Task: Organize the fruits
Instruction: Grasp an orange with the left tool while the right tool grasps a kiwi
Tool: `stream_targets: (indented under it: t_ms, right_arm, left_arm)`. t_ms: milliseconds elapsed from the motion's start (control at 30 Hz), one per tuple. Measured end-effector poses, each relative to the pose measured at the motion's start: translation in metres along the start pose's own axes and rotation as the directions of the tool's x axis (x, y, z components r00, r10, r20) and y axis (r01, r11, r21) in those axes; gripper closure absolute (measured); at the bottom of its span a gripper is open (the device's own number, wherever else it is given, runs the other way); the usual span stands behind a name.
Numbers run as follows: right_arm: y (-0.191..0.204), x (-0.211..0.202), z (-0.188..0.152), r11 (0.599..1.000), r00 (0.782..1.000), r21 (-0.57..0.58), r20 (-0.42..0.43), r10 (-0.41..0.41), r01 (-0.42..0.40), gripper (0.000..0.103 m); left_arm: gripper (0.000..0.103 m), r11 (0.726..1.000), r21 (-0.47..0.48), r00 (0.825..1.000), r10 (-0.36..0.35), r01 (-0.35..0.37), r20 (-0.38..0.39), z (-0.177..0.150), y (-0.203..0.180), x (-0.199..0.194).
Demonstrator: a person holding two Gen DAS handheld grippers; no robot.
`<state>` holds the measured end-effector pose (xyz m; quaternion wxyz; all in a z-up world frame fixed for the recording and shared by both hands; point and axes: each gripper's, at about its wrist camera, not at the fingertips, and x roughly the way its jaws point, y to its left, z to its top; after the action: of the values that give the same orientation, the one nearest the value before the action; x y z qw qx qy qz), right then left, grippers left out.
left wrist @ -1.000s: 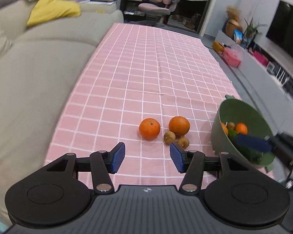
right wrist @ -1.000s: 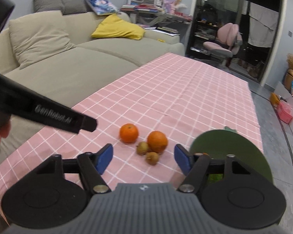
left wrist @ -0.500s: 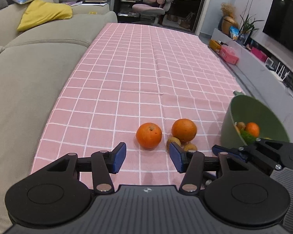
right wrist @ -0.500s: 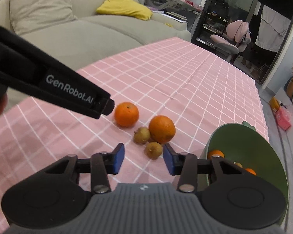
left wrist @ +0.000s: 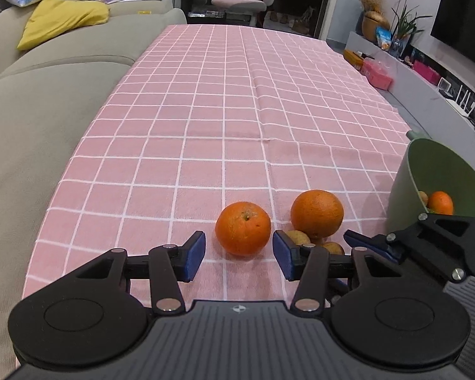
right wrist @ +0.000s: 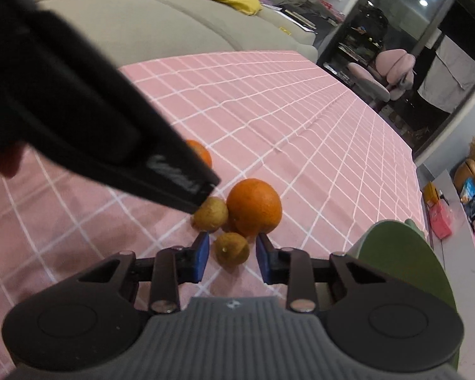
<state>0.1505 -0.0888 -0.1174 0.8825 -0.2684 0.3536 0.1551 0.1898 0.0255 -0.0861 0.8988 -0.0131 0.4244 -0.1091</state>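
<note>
Two oranges lie on the pink checked tablecloth (left wrist: 205,110). My left gripper (left wrist: 239,258) is open, its jaws on either side of the near face of the left orange (left wrist: 243,228). The right orange (left wrist: 316,212) sits beside it, with small brown fruits (left wrist: 296,237) at its base. My right gripper (right wrist: 232,258) is open around one small brown fruit (right wrist: 231,248), not touching it. Another brown fruit (right wrist: 210,214) and the right orange (right wrist: 254,207) lie just beyond. The green bowl (left wrist: 405,190) at right holds an orange (left wrist: 439,203).
A beige sofa (left wrist: 31,110) runs along the table's left edge. The left gripper's body (right wrist: 79,110) crosses the right wrist view and hides most of the left orange (right wrist: 201,155). The bowl (right wrist: 395,253) stands just right of my right gripper.
Both grippers have moved forward and down toward the fruits. The right gripper's jaws have narrowed and now flank the small brown fruit. The left gripper now flanks the left orange.
</note>
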Motion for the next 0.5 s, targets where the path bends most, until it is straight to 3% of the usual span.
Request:
stream_targets:
  t_ms: [267,400,500]
  right_arm:
    - [0.000,0.004,-0.003,1.000,1.000,-0.010,-0.013,0.011,-0.011,0.080]
    - [-0.001,0.005,-0.002,1.000,1.000,-0.005,-0.011,0.015,-0.015,0.082]
    - [-0.002,0.006,-0.002,1.000,1.000,-0.010,-0.010,0.014,-0.014,0.082]
  left_arm:
    - [0.045,1.000,-0.015,1.000,-0.012,0.012,-0.009,0.004,0.002,0.011]
    - [0.055,1.000,-0.024,1.000,-0.020,0.019,-0.013,0.005,0.001,0.013]
    - [0.056,0.999,-0.042,1.000,-0.020,0.019,-0.017,0.005,0.001,0.013]
